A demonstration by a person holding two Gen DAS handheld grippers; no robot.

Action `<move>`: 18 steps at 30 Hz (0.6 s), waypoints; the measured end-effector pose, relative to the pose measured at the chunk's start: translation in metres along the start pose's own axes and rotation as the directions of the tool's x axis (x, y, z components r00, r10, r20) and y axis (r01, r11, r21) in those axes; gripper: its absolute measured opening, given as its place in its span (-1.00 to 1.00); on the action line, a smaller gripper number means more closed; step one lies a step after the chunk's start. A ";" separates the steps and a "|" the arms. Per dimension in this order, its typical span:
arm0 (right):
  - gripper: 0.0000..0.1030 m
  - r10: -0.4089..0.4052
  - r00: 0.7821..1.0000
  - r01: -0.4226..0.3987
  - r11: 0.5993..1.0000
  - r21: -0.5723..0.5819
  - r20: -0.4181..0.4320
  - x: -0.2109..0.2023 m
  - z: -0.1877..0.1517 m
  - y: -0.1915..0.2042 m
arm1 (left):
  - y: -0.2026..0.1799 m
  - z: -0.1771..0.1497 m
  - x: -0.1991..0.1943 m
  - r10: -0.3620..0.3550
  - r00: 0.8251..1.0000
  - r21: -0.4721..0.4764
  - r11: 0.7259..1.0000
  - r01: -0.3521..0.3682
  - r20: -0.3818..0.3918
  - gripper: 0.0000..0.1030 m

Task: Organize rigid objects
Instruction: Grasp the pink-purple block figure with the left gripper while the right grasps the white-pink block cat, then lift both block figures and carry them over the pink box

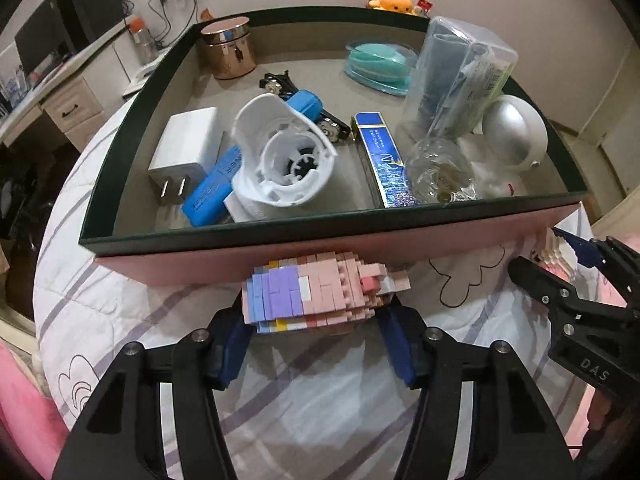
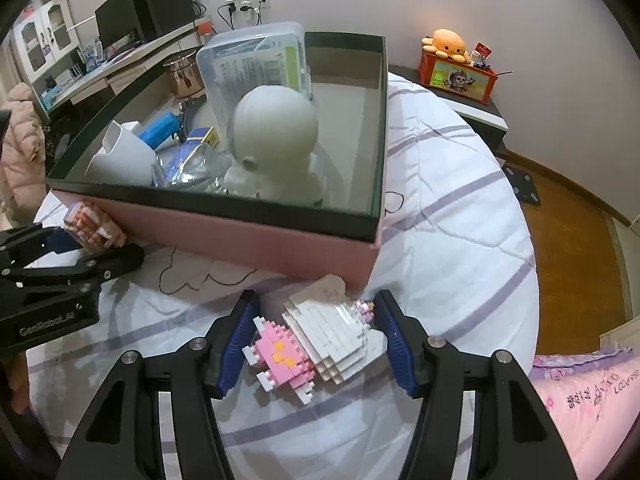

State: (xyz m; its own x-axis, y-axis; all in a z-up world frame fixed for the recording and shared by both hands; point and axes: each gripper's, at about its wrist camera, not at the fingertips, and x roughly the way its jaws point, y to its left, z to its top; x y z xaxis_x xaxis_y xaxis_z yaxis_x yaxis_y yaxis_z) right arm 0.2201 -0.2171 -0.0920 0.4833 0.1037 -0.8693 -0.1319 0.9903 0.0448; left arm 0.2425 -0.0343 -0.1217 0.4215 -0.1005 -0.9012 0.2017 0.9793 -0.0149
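Left wrist view: the left gripper (image 1: 316, 320) is clamped across a pastel brick-built figure (image 1: 320, 294), sideways between the blue pads, just outside the near wall of the pink box (image 1: 320, 246) on the quilt (image 1: 320, 400). The sideways hold probably suits lifting it over the wall. Inside the box lie a white charger (image 1: 186, 150) and a blue lighter (image 1: 382, 160).

Right wrist view: the right gripper (image 2: 316, 344) grips a pink-and-white brick figure (image 2: 316, 344) at the box's near right corner, ready for the same lift.
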 end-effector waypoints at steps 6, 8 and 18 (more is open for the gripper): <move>0.17 -0.002 1.000 0.002 1.000 0.016 -0.001 -0.005 -0.004 0.000 | -0.007 -0.006 -0.007 0.034 0.999 0.026 0.999 -0.034 0.004 0.14; 0.17 0.012 1.000 -0.012 1.000 0.028 0.000 -0.010 -0.007 0.000 | -0.011 -0.009 -0.012 0.034 0.999 0.031 0.999 -0.034 0.009 0.14; 0.17 -0.002 0.995 0.000 1.000 0.028 0.101 -0.062 -0.019 0.014 | -0.006 -0.030 -0.061 0.046 0.995 0.028 0.998 -0.049 0.085 0.14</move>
State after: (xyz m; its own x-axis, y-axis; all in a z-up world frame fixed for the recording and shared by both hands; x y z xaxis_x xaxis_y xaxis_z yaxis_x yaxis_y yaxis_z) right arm 0.1714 -0.2112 -0.0465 0.5684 0.1101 -0.8153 -0.1075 0.9924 0.0591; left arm 0.1890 -0.0290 -0.0796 0.5036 -0.0696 -0.8611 0.2056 0.9778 0.0412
